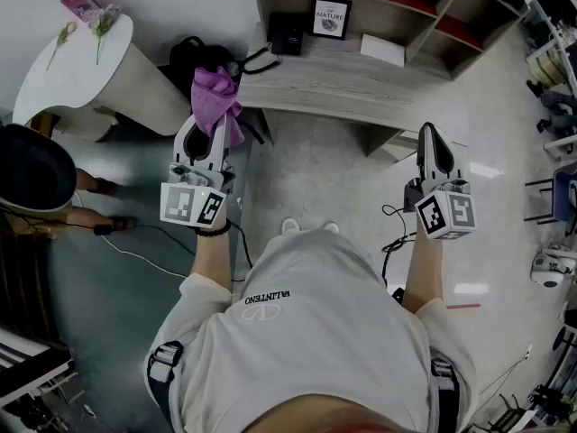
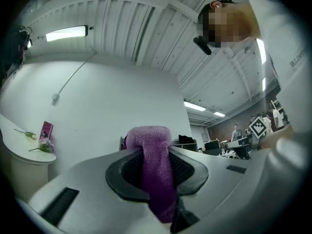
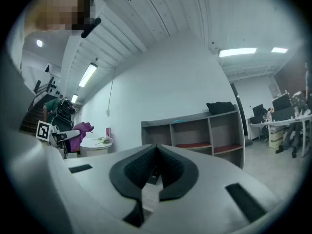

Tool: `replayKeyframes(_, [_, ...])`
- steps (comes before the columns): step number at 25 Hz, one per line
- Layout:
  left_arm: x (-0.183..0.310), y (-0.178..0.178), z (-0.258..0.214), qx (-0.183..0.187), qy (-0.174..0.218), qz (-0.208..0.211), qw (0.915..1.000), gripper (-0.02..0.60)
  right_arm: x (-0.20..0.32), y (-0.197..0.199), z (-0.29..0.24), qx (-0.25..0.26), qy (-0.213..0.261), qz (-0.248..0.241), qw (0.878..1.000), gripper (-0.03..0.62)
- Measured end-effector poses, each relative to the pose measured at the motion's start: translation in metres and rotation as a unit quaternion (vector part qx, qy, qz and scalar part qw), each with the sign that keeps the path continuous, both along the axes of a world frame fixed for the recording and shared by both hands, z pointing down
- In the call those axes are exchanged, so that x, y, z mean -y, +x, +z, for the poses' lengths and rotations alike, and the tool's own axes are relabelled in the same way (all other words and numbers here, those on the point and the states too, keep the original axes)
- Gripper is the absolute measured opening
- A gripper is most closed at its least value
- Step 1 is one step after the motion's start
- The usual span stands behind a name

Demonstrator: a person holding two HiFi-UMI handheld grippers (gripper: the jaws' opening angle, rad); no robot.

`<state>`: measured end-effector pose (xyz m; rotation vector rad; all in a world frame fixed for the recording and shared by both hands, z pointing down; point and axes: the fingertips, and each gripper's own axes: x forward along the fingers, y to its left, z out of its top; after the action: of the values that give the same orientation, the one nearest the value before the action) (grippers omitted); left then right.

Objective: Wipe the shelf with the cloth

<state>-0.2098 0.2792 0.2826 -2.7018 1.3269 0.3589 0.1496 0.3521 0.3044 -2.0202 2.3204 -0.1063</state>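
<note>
Left hand-held gripper [image 1: 212, 126] pinching purple cloth [image 1: 215, 93], cloth bunched beyond its tips

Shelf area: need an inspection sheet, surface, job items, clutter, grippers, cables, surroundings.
Surface: shelf board, pale wood, middle bare.
Job's things: purple cloth, pinched between the fingers of the left gripper.
Clutter: framed picture, black box, white box on the board; black bag left of it.
Grippers: left gripper shut on the cloth; right gripper shut, empty.
Cables: black cable on the floor, left; another under the right gripper.
Surroundings: white round table with flowers; a person at left.
</note>
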Motion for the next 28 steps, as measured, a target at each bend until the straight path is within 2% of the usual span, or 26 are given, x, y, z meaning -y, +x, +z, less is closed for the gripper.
replayKeyframes(12, [0.004, -0.009, 0.005, -0.002, -0.007, 0.006, 1.0000, 0.086, 0.011, -0.016, 0.004, 0.010, -0.010, -0.003, 1.000, -0.002])
replayKeyframes(23, [0.016, -0.036, 0.041, 0.006, -0.038, 0.034, 0.9987, 0.086, 0.013, -0.055, 0.018, 0.008, -0.020, 0.019, 1.000, -0.002])
replayKeyframes(28, [0.021, -0.036, 0.046, 0.010, -0.043, 0.037, 0.9983, 0.086, 0.015, -0.056, 0.025, 0.007, -0.031, 0.022, 0.999, -0.002])
